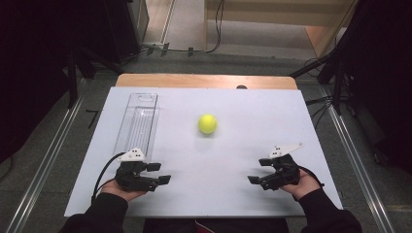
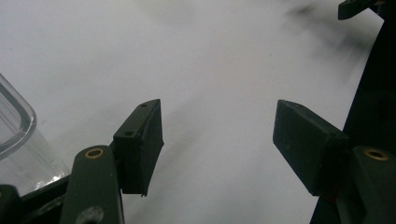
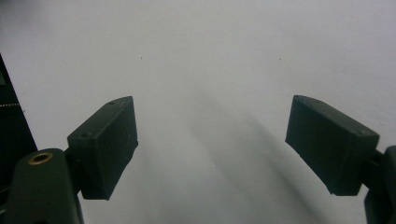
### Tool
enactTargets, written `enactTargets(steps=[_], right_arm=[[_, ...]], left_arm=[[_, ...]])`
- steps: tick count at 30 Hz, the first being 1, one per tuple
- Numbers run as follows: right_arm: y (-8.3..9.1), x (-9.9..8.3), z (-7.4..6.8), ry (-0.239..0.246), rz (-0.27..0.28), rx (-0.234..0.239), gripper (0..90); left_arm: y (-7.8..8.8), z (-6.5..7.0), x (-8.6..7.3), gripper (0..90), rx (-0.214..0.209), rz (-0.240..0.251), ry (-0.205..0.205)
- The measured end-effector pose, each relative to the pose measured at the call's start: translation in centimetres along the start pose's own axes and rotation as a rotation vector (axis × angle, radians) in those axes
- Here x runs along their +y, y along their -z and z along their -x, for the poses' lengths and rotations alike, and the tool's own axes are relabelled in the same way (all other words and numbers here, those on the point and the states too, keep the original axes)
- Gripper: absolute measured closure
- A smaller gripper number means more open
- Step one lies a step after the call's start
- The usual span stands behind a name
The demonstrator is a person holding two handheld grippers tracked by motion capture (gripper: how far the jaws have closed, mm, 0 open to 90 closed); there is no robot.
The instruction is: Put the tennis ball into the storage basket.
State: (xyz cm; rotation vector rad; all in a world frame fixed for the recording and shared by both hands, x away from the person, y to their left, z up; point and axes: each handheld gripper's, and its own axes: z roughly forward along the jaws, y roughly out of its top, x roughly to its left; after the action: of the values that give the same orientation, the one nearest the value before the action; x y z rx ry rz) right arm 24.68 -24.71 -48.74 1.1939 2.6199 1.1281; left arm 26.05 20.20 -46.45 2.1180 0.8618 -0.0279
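The ball (image 1: 207, 124) lies on the board (image 1: 228, 194), well ahead of both claws and roughly midway between them; the tube (image 1: 137, 124) lies just ahead of the left claw (image 1: 158, 173). Both the left claw and the right claw (image 1: 257, 171) are seen spread apart with nothing between the jaws. The ball is judged light, slightly yielding and fuzzy, yet prone to roll when nudged. It would best be taken across its widest middle, the jaws being brought down squarely on either side.
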Motion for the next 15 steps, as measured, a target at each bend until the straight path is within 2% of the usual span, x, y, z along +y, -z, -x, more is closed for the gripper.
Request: enactTargets(steps=[7, 15], right_arm=[[-0.40, 0.15, 0.46, -0.002, -0.006, 0.008, 14.8], [-0.33, 0.05, 0.56, -0.005, 0.000, 0.020, 14.8]], left_arm=[[-0.19, 0.00, 0.19, 32.1, -0.005, -0.012, 0.015], [-0.18, 0.03, 0.16, 32.1, -0.005, -0.016, 0.011]])
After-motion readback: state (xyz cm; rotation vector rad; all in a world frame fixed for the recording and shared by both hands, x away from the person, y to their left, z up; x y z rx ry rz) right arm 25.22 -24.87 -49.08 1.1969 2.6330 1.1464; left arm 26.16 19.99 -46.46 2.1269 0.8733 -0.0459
